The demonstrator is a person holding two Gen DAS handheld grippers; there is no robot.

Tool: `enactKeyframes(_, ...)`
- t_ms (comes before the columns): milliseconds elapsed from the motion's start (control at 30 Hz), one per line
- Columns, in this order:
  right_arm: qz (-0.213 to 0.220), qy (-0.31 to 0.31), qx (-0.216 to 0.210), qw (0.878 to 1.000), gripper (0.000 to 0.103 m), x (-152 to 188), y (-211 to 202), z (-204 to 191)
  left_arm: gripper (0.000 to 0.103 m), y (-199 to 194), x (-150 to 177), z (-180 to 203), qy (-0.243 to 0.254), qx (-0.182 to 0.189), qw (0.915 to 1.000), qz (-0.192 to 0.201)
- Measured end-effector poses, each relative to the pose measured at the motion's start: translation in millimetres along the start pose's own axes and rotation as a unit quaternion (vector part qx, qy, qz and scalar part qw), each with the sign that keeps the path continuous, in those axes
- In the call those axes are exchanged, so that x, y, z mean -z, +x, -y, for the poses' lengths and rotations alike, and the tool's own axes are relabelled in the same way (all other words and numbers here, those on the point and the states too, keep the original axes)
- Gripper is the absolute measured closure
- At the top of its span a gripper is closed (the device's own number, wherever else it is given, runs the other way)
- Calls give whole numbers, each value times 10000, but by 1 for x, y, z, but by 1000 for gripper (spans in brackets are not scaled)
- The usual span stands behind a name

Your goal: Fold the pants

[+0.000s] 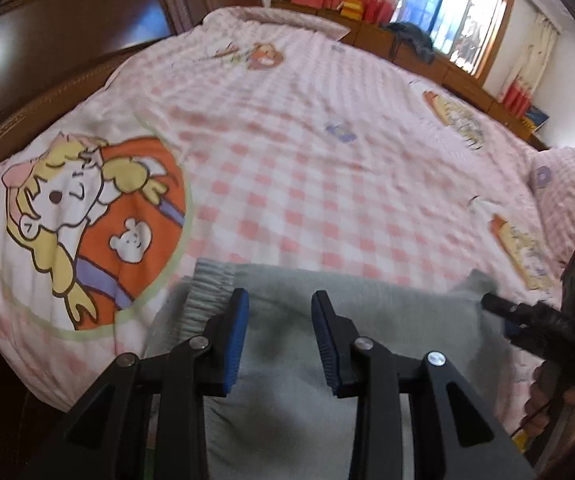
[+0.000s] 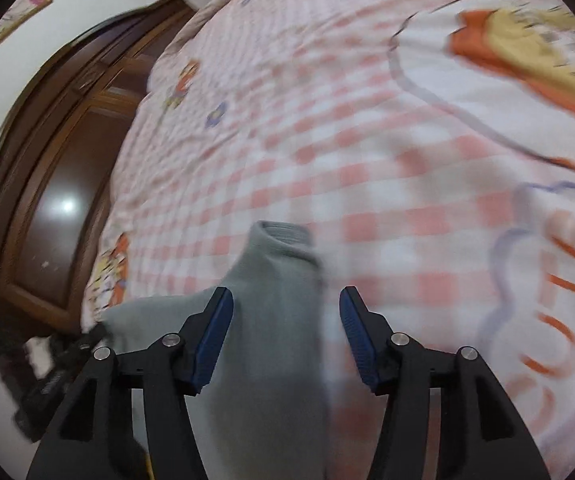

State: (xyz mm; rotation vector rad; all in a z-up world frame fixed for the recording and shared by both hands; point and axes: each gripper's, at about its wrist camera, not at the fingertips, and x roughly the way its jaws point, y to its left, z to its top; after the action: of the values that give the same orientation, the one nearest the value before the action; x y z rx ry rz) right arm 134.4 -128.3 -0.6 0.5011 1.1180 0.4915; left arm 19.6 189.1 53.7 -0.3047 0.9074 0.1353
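Grey pants lie on the near edge of a bed with a pink checked cover. In the left wrist view their ribbed elastic waistband is at the left, just beyond my left gripper, which hovers open above the grey cloth. The right gripper shows at the right edge of that view, near the pants' other end. In the right wrist view my right gripper stands open over a grey leg whose ribbed cuff points away across the bed cover. Neither holds cloth.
A dark wooden wardrobe stands along the left of the bed; it is also in the right wrist view as wardrobe. A pillow lies at the right. Low wooden cabinets and a window line the far side. A hand holds the right tool.
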Motion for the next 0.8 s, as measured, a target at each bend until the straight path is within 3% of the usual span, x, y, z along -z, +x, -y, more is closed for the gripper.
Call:
enactKeyframes(67,-1,103,-395,9992,49,-7,10,1,74,11,3,-7,-94,-82,9998,-136)
enactKeyframes(100,31,184,-523,9985,64,-8,13,2,75,13,5,-11,-146,-77,9997,-168)
enactKeyframes(200,311,364,-864,9951,80,-7,7,5,80,16,8,-18,-229,-55,9995,-211)
enactKeyframes(300,633,598,-1151,9895,84,-6,-10,16,83,19,9,-21,-169,-71,9996,-226)
enactKeyframes(367,886,911,-1169,9850,89,-11,-21,30,84,22,9,-22,-165,-78,9995,-242)
enactKeyframes(467,1366,1320,-811,9784,93,-22,-43,59,84,22,9,-23,-186,-84,9995,-245)
enactKeyframes(533,1329,1241,-781,9802,93,-25,-53,62,84,22,8,-22,-176,-77,9995,-247)
enactKeyframes(600,1227,823,-466,9879,93,-24,-61,47,84,14,6,-22,-256,25,9995,-173)
enactKeyframes(700,714,175,-420,9964,93,-15,-51,14,84,-3,0,-15,-193,221,9995,81)
enactKeyframes(800,240,-304,-401,9984,93,-7,-25,-13,84,-1,-5,-6,158,37,9998,78)
